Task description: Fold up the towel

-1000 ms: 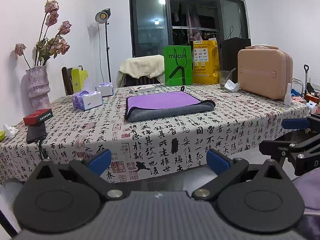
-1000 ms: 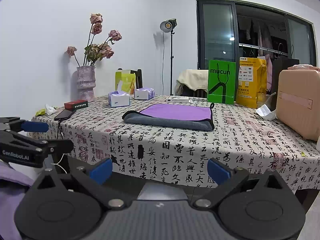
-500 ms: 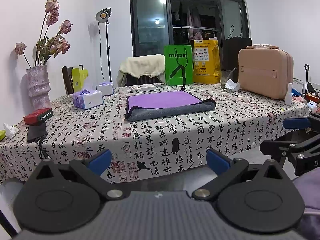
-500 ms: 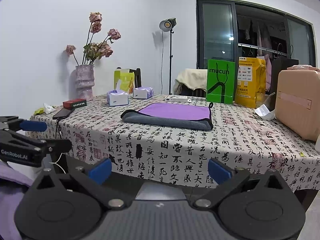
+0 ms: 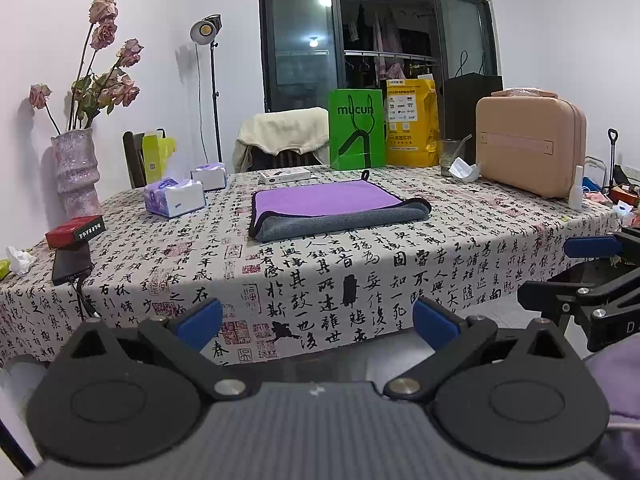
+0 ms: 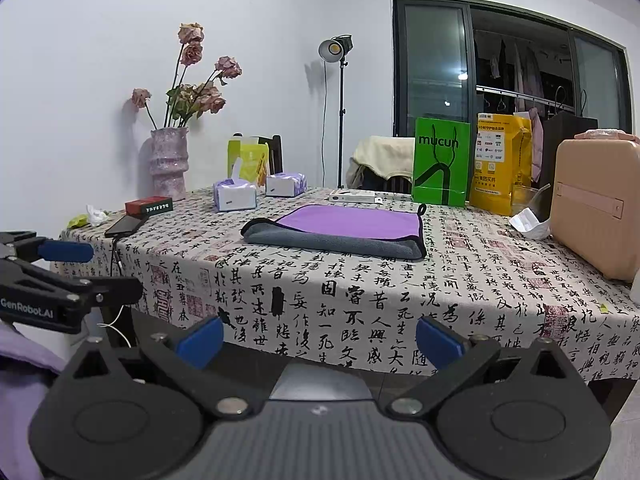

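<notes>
Purple on top and grey beneath: towel [image 5: 336, 210] folded flat on the table [image 5: 400, 264], ahead of both tongs, well apart from them, past the near table edge. Small hanging loop at its far edge.

Left tongs [image 5: 318, 316] spread wide open, gripping nothing, held low before the hanging tablecloth. Right tongs [image 6: 319, 336] likewise wide open and empty, same low position. Each visible at the side of the other's view.

Cloth printed with black calligraphy and red seals, draped over the edge. Ahead and to the left: two tissue packs [image 5: 175, 198], a red box [image 5: 75, 231] beside a dark phone [image 5: 71, 265] with a cable, a speckled vase [image 5: 76, 170] of dried roses by the wall. Beyond the towel: a green bag [image 5: 356, 135], a yellow bag [image 5: 412, 123]. Ahead to the right: a peach case [image 5: 530, 145], upright.

Behind the table: a chair draped with cream fabric [image 5: 286, 130], a lamp on a stand [image 5: 206, 30], a dark window with clothes hanging behind the glass [image 5: 380, 40]. White walls all round.
</notes>
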Demonstrator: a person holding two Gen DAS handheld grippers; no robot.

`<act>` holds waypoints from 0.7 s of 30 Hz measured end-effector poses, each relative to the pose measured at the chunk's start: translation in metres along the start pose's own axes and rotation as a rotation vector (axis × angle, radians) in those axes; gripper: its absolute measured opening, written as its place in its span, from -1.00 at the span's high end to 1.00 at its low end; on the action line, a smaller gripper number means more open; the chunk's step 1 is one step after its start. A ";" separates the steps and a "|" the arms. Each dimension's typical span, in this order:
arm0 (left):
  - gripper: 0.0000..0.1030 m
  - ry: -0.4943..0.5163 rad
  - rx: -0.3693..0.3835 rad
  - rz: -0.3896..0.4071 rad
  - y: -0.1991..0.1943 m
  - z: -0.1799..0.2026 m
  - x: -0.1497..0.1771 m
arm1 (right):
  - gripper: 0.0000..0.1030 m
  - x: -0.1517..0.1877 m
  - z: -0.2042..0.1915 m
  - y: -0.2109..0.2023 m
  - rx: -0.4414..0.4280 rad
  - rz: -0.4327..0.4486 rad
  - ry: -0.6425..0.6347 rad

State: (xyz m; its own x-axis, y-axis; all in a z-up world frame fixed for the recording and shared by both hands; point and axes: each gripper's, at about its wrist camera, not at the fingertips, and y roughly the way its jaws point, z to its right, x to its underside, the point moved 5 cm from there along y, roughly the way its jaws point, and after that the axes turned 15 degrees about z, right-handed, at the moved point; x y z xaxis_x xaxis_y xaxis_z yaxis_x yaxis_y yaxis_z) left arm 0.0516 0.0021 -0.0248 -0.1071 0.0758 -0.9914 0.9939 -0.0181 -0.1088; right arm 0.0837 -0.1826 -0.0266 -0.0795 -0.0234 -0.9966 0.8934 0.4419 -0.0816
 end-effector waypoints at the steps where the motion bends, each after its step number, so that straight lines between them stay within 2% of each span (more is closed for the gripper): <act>1: -1.00 0.000 0.001 -0.001 0.000 0.000 -0.001 | -1.00 0.000 0.000 0.000 -0.001 -0.001 0.001; 13: -1.00 0.016 -0.029 -0.011 0.008 -0.007 0.001 | -1.00 -0.003 0.007 0.004 0.013 0.004 -0.017; 21: -1.00 0.036 -0.036 0.019 0.019 -0.013 -0.003 | -1.00 -0.007 0.023 0.012 0.034 0.005 -0.017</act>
State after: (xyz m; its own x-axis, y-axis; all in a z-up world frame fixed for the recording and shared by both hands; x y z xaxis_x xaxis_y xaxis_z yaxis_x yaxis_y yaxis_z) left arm 0.0714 0.0140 -0.0226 -0.0874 0.1118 -0.9899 0.9962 0.0161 -0.0861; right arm 0.1056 -0.1976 -0.0210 -0.0673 -0.0366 -0.9971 0.9082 0.4115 -0.0764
